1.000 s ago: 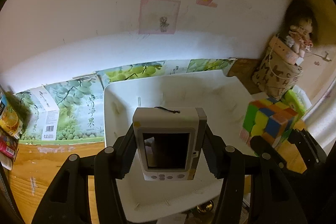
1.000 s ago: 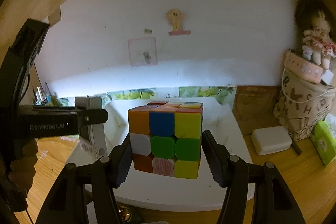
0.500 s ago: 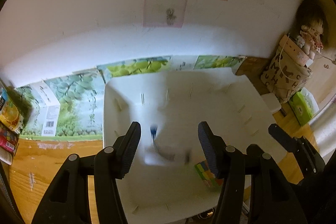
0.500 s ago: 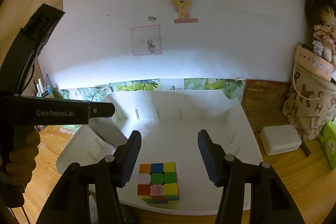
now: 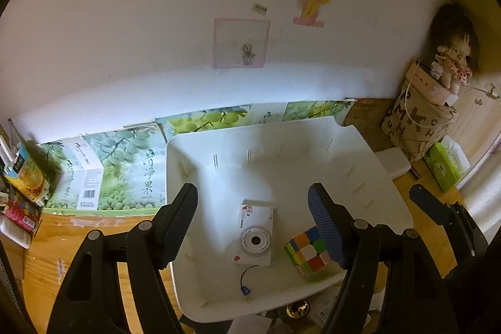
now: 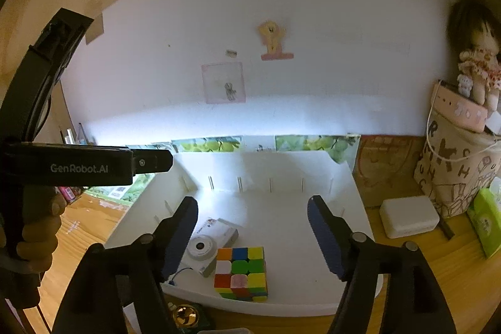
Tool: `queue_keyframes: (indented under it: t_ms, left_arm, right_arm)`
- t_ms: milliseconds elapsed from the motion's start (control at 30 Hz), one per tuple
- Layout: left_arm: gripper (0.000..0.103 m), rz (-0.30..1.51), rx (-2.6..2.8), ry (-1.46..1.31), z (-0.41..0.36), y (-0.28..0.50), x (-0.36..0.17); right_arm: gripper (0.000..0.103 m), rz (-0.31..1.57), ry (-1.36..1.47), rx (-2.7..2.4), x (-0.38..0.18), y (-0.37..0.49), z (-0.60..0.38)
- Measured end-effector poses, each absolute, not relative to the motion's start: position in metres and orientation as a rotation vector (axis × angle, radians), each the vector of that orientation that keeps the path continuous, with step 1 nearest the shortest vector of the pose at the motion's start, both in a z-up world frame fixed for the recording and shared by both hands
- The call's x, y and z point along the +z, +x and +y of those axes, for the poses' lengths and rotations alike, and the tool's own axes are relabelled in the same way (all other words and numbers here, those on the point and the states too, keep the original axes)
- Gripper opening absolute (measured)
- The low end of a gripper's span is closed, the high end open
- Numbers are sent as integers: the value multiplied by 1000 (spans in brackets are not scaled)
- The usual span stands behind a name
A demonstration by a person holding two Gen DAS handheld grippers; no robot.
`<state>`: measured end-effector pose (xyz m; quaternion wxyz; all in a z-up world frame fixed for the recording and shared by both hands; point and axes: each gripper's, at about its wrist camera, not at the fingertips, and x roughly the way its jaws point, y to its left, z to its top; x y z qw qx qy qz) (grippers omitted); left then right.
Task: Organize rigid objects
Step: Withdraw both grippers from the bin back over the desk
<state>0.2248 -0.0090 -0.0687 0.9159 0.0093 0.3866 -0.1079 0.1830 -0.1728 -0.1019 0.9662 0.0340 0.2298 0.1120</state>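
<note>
The puzzle cube (image 6: 241,273) and the small white camera (image 5: 255,235) are seen lying side by side on the floor of the white storage bin (image 5: 369,177), near its front edge; whether the two touch cannot be told from either view. The camera lies flat, lens up, with its wrist cord (image 5: 245,279) trailing toward the front wall. The left gripper (image 5: 252,226) hangs above the camera with its jaws opening and nothing pressed between the pads; the right gripper (image 6: 252,235) hangs above the cube, its jaws likewise opening and empty. Several risks can be judged from here. The cord could be snagged by a finger if the left gripper were drawn back low, and the camera dragged with it. The cube, resting close to the low front wall, could be knocked out over the rim by a careless pass. The two grippers are held close together, so a collision between them is possible when either is swung toward the white box (image 6: 408,216) or other items on the wooden table (image 6: 454,271).
</note>
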Motion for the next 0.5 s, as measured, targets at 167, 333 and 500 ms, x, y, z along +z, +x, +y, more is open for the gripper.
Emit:
queue_keyframes:
  t_ms: [167, 333, 500]
  left_arm:
    - [79, 774, -214, 18, -5, 211, -57]
    - [79, 752, -218, 8, -1, 198, -45]
    - [79, 717, -176, 15, 7, 184, -35]
  right_arm:
    - [80, 435, 63, 219, -90, 170, -173]
    - [80, 408, 59, 205, -78, 156, -174]
    - [81, 375, 59, 183, -64, 139, -174]
